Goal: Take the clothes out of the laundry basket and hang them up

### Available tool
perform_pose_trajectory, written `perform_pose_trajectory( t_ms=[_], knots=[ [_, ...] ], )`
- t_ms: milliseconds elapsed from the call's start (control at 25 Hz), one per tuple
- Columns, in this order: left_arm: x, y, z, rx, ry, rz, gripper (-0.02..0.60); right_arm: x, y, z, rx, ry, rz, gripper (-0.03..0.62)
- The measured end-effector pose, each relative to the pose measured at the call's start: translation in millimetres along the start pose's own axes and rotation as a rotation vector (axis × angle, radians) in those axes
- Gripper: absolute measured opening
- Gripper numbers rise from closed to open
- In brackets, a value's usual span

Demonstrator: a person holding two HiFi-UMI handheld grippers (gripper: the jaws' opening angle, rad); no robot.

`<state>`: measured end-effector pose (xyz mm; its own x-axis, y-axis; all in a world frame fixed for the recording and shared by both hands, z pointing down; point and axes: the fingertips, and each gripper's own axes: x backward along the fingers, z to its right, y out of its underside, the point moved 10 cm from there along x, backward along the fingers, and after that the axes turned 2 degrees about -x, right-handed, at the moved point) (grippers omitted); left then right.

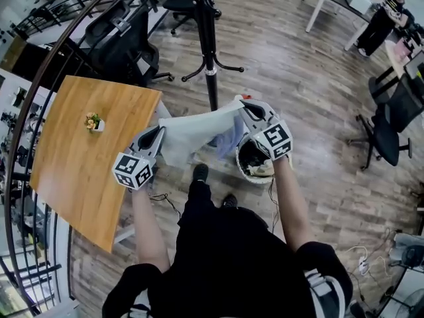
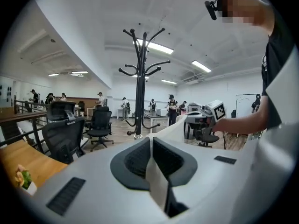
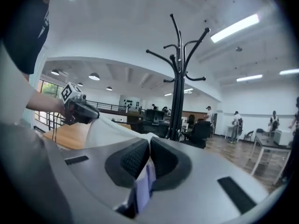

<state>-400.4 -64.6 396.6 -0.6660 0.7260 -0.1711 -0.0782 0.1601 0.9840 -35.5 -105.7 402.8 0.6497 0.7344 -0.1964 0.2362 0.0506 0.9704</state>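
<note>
A pale grey-white garment [image 1: 199,128] hangs stretched between my two grippers, above the floor. My left gripper [image 1: 158,138] is shut on its left edge; in the left gripper view the cloth [image 2: 156,181] is pinched between the dark pads. My right gripper [image 1: 246,111] is shut on the other end, where a bluish-white fold [image 3: 142,190] sits in the jaws. The white round laundry basket [image 1: 255,161] stands on the floor just below the right gripper, with more cloth inside. The black coat stand [image 1: 209,52] rises straight ahead, beyond the garment.
A wooden table [image 1: 86,151] with a small potted plant [image 1: 94,122] lies to the left. Black office chairs [image 1: 122,42] stand behind it and another [image 1: 387,128] at the right. A curved railing [image 1: 26,111] runs along the left. Cables lie on the floor at the lower right.
</note>
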Motion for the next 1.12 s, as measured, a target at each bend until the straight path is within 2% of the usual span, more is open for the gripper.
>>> perform_pose_trajectory(
  t_ms=[200, 360, 720, 960, 1120],
  knots=[
    [-23.4, -30.7, -39.7, -0.045, 0.020, 0.086, 0.037, -18.2, -33.0, 15.8, -0.007, 0.070, 0.094, 0.012],
    [-46.9, -53.3, -76.4, -0.082, 0.047, 0.094, 0.037, -40.0, -43.4, 24.2, -0.024, 0.124, 0.096, 0.012],
    [-111.1, -83.1, -157.7, -0.094, 0.123, 0.129, 0.037, -86.2, -42.6, 41.2, -0.098, 0.241, 0.135, 0.011],
    [-173.9, -95.6, -191.6, -0.054, 0.221, 0.147, 0.037, -95.2, -35.0, 54.2, -0.114, 0.327, 0.057, 0.012],
    [-214.7, -106.4, -200.9, -0.068, 0.274, 0.155, 0.037, -96.0, -25.0, 55.5, -0.144, 0.380, 0.028, 0.012]
  ],
)
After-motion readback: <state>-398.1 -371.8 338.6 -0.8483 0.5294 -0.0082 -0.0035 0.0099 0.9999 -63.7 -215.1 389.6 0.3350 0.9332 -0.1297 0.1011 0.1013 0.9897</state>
